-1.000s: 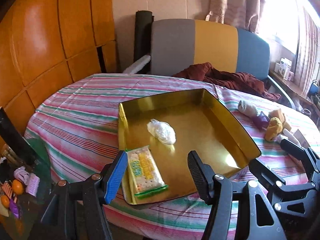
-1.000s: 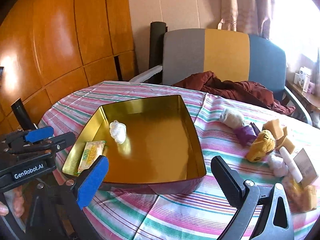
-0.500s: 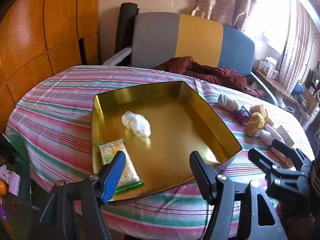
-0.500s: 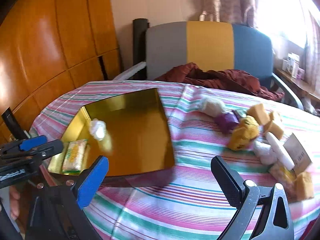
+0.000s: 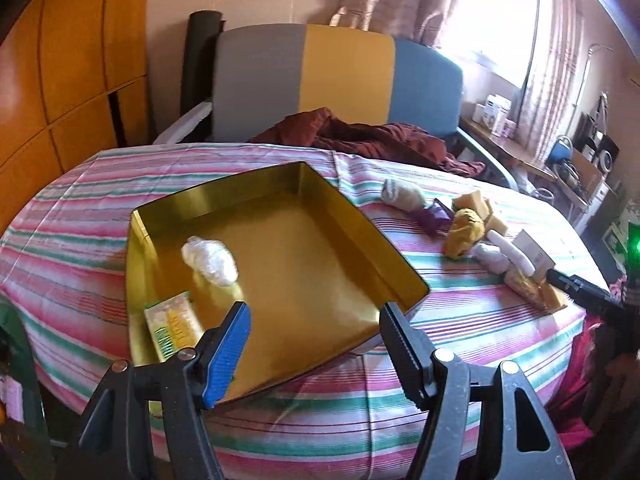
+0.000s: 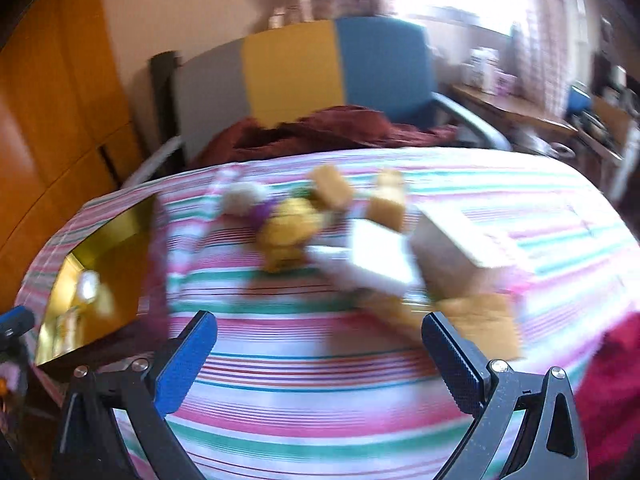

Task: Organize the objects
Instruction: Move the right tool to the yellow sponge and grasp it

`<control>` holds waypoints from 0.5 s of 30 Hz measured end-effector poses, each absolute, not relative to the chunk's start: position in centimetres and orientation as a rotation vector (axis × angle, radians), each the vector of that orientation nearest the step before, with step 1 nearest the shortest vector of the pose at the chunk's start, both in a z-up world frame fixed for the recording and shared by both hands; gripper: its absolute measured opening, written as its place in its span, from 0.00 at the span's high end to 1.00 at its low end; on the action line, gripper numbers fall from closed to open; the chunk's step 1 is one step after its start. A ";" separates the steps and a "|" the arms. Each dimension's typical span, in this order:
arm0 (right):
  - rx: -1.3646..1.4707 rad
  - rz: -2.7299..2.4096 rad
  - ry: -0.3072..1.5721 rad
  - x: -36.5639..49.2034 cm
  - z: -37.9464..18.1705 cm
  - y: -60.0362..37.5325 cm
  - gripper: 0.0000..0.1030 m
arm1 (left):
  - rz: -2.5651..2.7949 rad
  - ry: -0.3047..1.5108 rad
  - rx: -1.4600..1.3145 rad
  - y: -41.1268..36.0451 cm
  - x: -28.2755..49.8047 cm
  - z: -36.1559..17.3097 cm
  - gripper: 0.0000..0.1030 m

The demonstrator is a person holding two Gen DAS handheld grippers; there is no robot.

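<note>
- The gold tray [image 5: 400,268] sits on the striped desk [image 5: 460,320], and I think it is the collecting place.
- A white bundle [image 5: 210,260] and a biscuit packet [image 5: 172,326] lie inside it; the packet's long side runs along the tray's near left wall.
- The left claw [image 5: 312,344] hangs released over the tray's near edge, holding nothing.
- The right claw [image 6: 320,364] is also released and empty, facing the loose pile [image 6: 288,232] beside the tray, probably for the next pick.

Right wrist view: motion-blurred throughout.
Snack pile [image 6: 360,240]: smeared, items indistinct.
Biscuit packet [image 5: 172,326]: near end hidden at 6 o'clock by blue pad [image 5: 228,356].
</note>
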State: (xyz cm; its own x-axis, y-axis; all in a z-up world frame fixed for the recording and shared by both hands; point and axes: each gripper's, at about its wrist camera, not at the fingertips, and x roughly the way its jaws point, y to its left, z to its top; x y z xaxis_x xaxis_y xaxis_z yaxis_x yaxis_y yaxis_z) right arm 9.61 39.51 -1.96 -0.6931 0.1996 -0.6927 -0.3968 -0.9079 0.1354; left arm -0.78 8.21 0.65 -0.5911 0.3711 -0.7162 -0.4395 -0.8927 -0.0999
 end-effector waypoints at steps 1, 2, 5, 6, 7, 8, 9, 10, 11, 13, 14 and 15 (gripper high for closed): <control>-1.005 2.552 0.417 10.4 -1.9 41.2 0.00 | 2.441 0.127 -1.074 8.6 -0.8 0.7 0.34; -1.004 2.523 0.436 11.1 -1.9 42.5 0.00 | 2.426 0.135 -1.072 9.1 -0.8 0.7 0.34; -1.065 2.442 0.489 11.8 -2.4 45.8 0.00 | 2.385 0.153 -1.063 10.5 -0.7 0.9 0.34; -1.095 2.416 0.512 12.0 -2.8 46.8 0.00 | 2.364 0.163 -1.057 11.2 -0.6 1.0 0.34; -1.126 2.397 0.542 12.1 -3.2 47.8 0.00 | 2.351 0.175 -1.051 11.8 -0.5 1.0 0.34; -1.153 2.382 0.562 12.0 -3.6 48.5 0.00 | 2.335 0.190 -1.039 12.4 -0.4 1.2 0.34; -1.189 2.368 0.572 11.9 -4.0 49.1 0.00 | 2.318 0.198 -1.030 13.0 -0.3 1.3 0.34; -1.217 2.362 0.564 11.7 -4.4 49.6 0.00 | 2.296 0.204 -1.023 13.7 -0.2 1.4 0.34; -1.243 2.356 0.546 11.4 -4.8 49.9 0.00 | 2.276 0.208 -1.019 14.3 0.0 1.4 0.34; -1.303 2.348 0.525 10.7 -5.6 50.4 0.03 | 2.240 0.224 -1.022 15.8 0.0 1.4 0.34; -1.338 2.338 0.518 10.4 -6.1 50.5 0.09 | 2.219 0.231 -1.024 16.6 0.1 1.4 0.34; -1.354 2.329 0.515 10.3 -6.5 50.6 0.14 | 2.202 0.233 -1.028 17.2 0.1 1.3 0.34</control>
